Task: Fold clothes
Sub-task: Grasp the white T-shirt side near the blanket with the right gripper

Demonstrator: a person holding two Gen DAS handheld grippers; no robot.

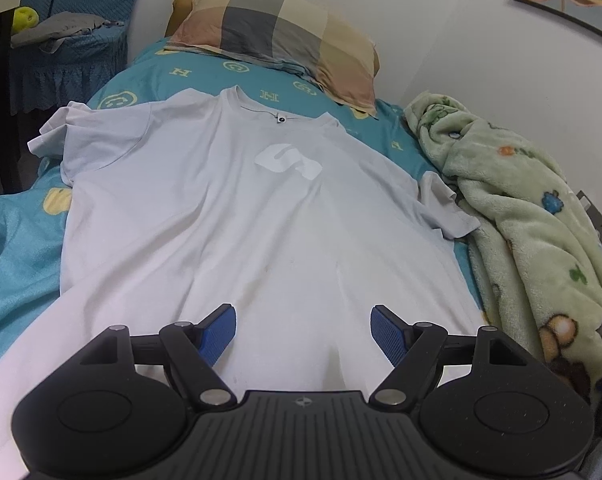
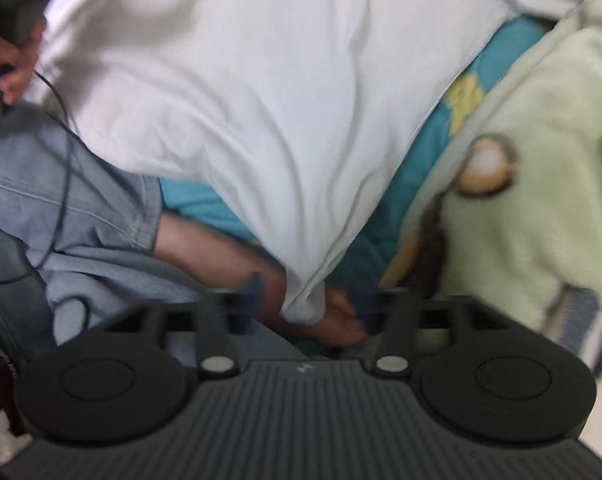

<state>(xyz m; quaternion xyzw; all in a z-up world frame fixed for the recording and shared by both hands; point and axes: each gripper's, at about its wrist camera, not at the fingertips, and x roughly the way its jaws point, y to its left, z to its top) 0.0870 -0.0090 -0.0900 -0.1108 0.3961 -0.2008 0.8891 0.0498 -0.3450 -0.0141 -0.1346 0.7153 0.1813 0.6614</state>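
A white T-shirt (image 1: 229, 200) with a white chest logo lies spread face up on the teal bed sheet (image 1: 17, 224), collar toward the pillow. My left gripper (image 1: 303, 328) is open and empty, just above the shirt's lower middle. In the blurred right wrist view, my right gripper (image 2: 307, 304) is open, its blue fingertips (image 2: 253, 292) on either side of the shirt's lower right corner (image 2: 305, 300), which hangs off the bed edge. I cannot tell whether the fingers touch it. The shirt's body (image 2: 241, 80) fills the upper part of that view.
A checked pillow (image 1: 277, 36) lies at the head of the bed. A green fleece blanket (image 1: 521, 208) is bunched along the right side, also in the right wrist view (image 2: 521, 180). The person's knee in denim shorts (image 2: 61, 184) is by the bed edge. A blue-covered chair (image 1: 73, 40) stands far left.
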